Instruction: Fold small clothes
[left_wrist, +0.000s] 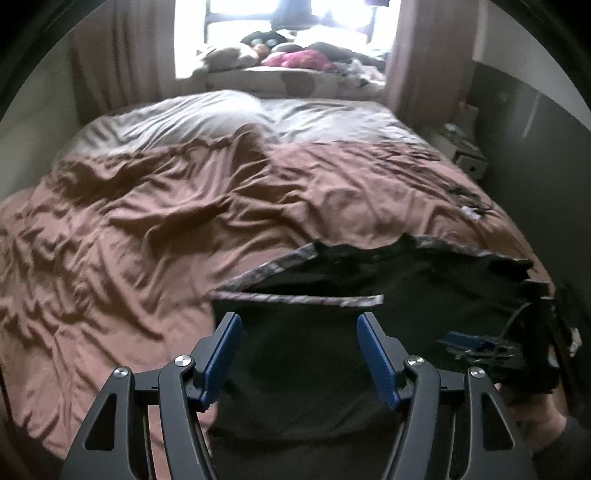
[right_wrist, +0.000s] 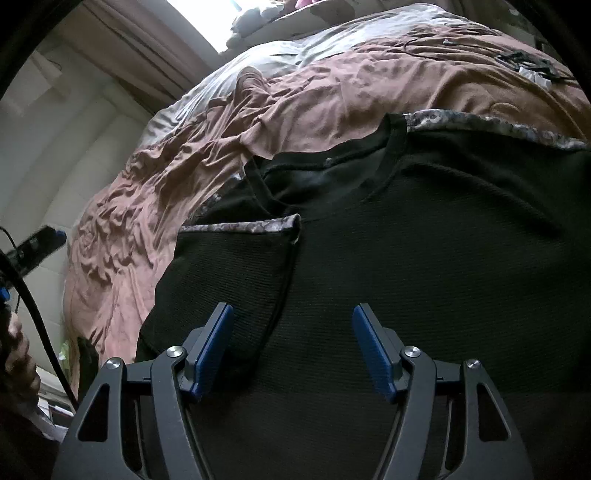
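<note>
On a rumpled brown bedspread (left_wrist: 155, 206) lies the black shirt (right_wrist: 424, 240), one sleeve (right_wrist: 236, 266) folded across its body, while left gripper (left_wrist: 298, 354) and right gripper (right_wrist: 291, 347) hover wide apart, empty, presumably between folds.

A rumpled pink-brown duvet (left_wrist: 155, 206) spreads beyond the jaws; farther ahead, stuffed toys (left_wrist: 295, 57) line the bright window (left_wrist: 236, 29).

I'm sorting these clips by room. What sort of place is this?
Most likely a bedroom: a wide bed with a rumpled brown cover, curtains beside a bright window, and soft toys piled at the sill.
</note>
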